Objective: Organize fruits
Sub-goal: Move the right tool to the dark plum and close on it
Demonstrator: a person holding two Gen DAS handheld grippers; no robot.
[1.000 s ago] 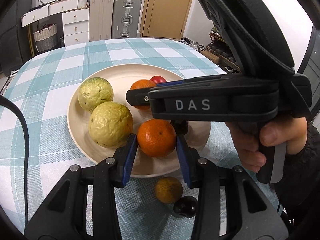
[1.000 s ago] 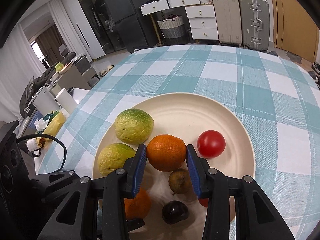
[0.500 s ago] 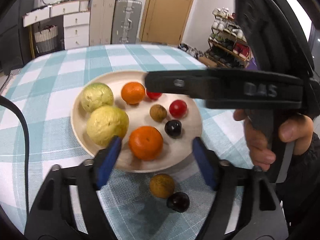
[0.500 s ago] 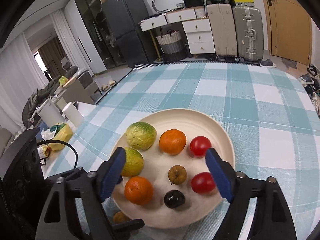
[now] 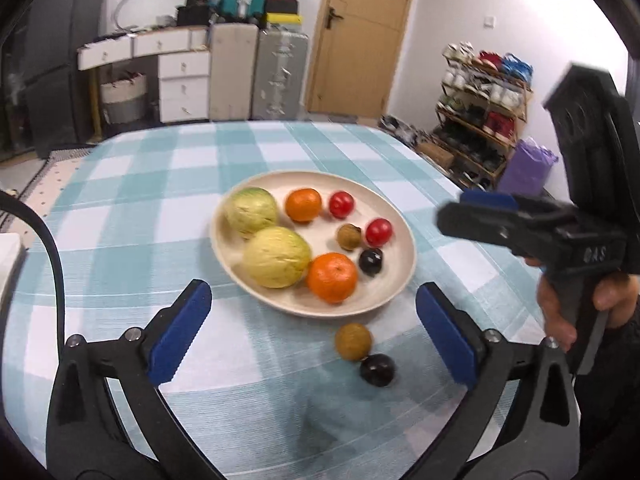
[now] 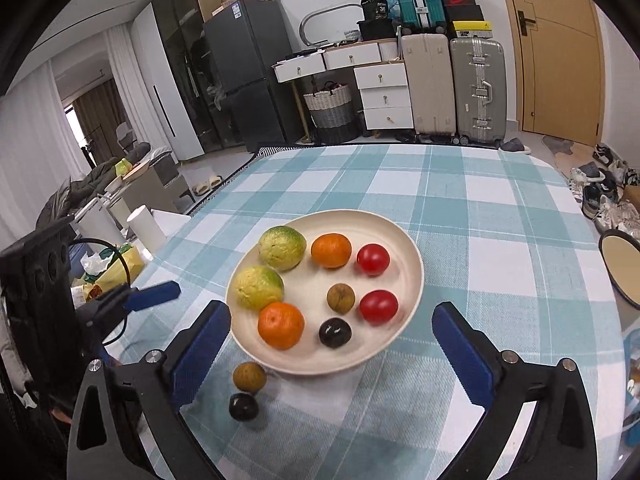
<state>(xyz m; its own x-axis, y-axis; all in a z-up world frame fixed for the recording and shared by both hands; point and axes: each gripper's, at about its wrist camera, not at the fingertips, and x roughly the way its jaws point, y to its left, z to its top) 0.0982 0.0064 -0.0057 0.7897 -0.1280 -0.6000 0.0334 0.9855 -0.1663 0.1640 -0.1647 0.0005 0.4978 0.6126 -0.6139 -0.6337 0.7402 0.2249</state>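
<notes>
A cream plate [image 5: 394, 216] [image 6: 404, 232] on the checked tablecloth holds two yellow-green fruits [image 5: 277, 257], two oranges [image 5: 332, 278] [image 6: 331, 250], two red tomatoes [image 6: 378, 307], a brown fruit [image 6: 341, 298] and a dark plum [image 6: 335, 332]. A second brown fruit [image 5: 353, 341] [image 6: 249, 377] and a second dark plum [image 5: 377, 369] [image 6: 243, 407] lie on the cloth in front of the plate. My left gripper [image 5: 316, 332] is open and empty, above the cloth near the plate's front. My right gripper [image 6: 332, 356] is open and empty, also pulled back; it shows at the right of the left wrist view [image 5: 480, 216].
The table edge curves away on all sides. A second dish rim [image 6: 620, 264] sits at the far right. Bags and a white cup [image 6: 146, 226] stand off the table's left side. Suitcases and drawers [image 6: 384, 96] stand far behind.
Both grippers let go of their oranges, which now rest on the plate. Both opened wide and drew back and up from the plate.
</notes>
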